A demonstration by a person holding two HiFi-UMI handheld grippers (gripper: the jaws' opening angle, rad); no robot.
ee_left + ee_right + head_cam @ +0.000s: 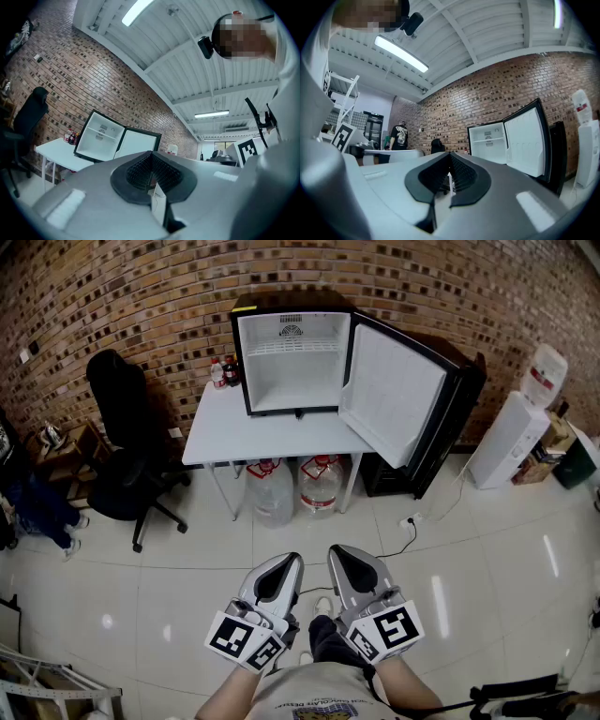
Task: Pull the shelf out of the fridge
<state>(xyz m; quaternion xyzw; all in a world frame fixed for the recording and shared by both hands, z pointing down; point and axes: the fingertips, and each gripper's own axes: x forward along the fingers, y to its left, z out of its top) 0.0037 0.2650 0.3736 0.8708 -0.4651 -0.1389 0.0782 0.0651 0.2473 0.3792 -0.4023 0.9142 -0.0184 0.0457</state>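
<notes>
A small black fridge (pixel 291 352) stands on a white table (pixel 225 432) against the brick wall, its door (pixel 389 395) swung open to the right. Inside, a white wire shelf (pixel 292 346) lies across the upper part; it also shows in the left gripper view as the shelf (pixel 100 132) and in the right gripper view as the shelf (pixel 488 139). Both grippers hang low near the person's body, far from the fridge. My left gripper (pixel 281 563) and right gripper (pixel 339 556) are shut with nothing between the jaws.
Two large water jugs (pixel 295 488) sit under the table. A black office chair (pixel 127 446) stands at the left, a white water dispenser (pixel 520 423) at the right. Bottles (pixel 223 372) stand on the table beside the fridge. A cable runs over the tiled floor (pixel 412 521).
</notes>
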